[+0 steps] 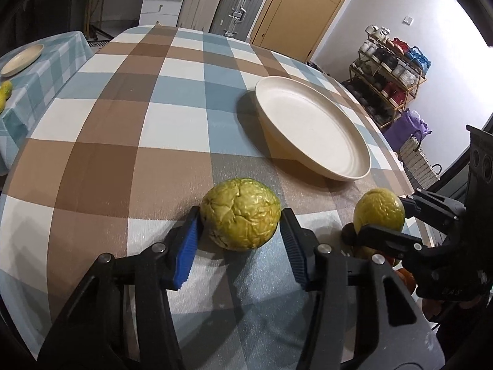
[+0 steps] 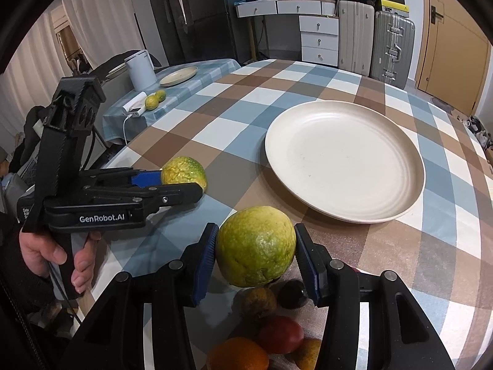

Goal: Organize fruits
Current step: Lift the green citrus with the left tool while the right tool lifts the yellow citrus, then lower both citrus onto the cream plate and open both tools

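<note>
Nothing plated yet: the cream plate sits bare on the bench. My right gripper jaws clamp a green-yellow citrus; my left gripper jaws flank a wrinkled citrus on the bench, contact unclear. More fruits wait nearby.

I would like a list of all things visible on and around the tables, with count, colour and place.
green-yellow fruit: one, between the left gripper's pads on the checked table.
second green-yellow fruit: one, between the right gripper's pads, above the fruit pile.
fruit pile: several, orange, red, dark and yellowish, at the near table edge.
plate: one, cream, empty, on the checked table.
side table: one, blue checked cloth, holding a second plate, two small green-yellow fruits and a white canister.
suitcases: several, beige and silver, at the far wall.
left gripper: black, blue pads.
right gripper: black, blue pads, shut on its fruit.
hand: one, holding the left gripper's handle.
</note>
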Tool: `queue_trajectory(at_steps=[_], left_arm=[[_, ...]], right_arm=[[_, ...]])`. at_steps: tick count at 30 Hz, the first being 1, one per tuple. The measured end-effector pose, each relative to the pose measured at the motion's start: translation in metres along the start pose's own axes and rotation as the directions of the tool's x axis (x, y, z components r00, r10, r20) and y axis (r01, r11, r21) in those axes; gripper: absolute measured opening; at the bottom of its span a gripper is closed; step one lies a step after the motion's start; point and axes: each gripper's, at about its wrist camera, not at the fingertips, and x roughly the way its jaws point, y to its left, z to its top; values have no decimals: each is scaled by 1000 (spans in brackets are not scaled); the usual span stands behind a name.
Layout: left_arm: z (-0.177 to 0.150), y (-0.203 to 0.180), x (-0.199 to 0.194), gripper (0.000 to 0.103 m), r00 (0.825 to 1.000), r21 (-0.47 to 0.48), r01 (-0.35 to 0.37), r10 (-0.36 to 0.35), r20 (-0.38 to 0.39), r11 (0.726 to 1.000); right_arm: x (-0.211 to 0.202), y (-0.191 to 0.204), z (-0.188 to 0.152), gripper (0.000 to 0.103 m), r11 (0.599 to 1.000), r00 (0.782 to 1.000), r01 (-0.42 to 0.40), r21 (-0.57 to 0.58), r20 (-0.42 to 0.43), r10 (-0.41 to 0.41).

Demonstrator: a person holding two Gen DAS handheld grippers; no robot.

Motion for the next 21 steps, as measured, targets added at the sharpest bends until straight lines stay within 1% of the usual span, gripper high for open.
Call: queue_trajectory(at_steps=[4, 8, 12, 14, 16, 21], left_arm=[[1, -1, -3, 46, 1000, 3, 9, -9, 23, 1000], [1, -2, -4, 45, 999, 6, 10, -10, 41, 1000], [4, -1, -2, 45, 999, 0, 16, -16, 39, 1000], [7, 1, 2, 45, 999, -8, 23, -23, 29, 1000], [9, 2, 8, 45, 1000, -16, 15, -14, 15, 1000], [18, 5, 16, 47, 999, -43, 26, -25, 21, 999]], right_arm=[[-1, -2, -1, 50, 1000, 1000, 2, 15, 4, -2], [-2, -2, -1, 50, 1000, 1000, -4, 21, 10, 3], [-2, -2, -2, 50, 1000, 1000, -4, 23, 7, 4], [-2, -2, -2, 50, 1000, 1000, -5, 25, 8, 5], [-2, -2, -3, 50, 1000, 1000, -6, 27, 10, 6], [-5, -3, -3, 50, 999, 1000, -9, 36, 18, 9]])
